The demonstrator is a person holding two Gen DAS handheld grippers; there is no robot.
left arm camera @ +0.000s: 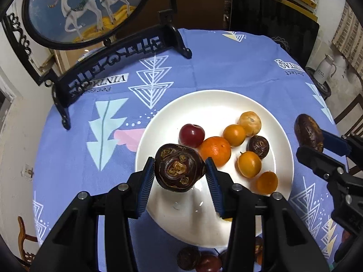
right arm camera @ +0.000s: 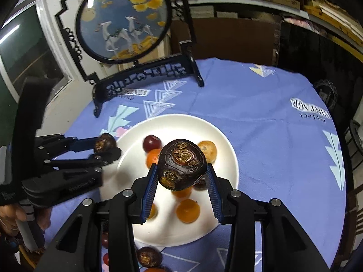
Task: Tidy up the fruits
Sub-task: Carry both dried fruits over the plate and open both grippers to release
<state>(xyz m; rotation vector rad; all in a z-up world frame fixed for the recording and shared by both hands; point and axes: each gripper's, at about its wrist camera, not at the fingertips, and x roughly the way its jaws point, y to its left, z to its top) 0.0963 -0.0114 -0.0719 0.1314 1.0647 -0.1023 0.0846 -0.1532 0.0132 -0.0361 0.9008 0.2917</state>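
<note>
**Two more water chestnuts on their way to a part-filled plate**

The left tool (left arm camera: 179,170) was clamped on a dark water chestnut (left arm camera: 179,166), its ribbed blue pads pressing each side, above the near-left part of the white plate (left arm camera: 158,122). The right tool (right arm camera: 181,172) gripped a second water chestnut (right arm camera: 182,164) the same way, held over the plate's middle. Neither fruit had been set down.

On the plate already lay a red cherry (left arm camera: 191,135), a mandarin (left arm camera: 215,150), three smaller smooth orange fruits, a pale tan round fruit (left arm camera: 249,120) and another small water chestnut (left arm camera: 258,146). So the sorting looked well advanced but unfinished: several dark and red fruits (left arm camera: 197,260) remained on the surface at the plate's near edge.

The chestnuts were squat and glossy, purple-black, with tan ringed scars. The plate was glazed and shallow. A blue printed tablecloth (left arm camera: 226,68), soft and slightly creased, covered the round surface; a black fretwork stand with a round deer screen (left arm camera: 88,6) stood at the far left.
</note>
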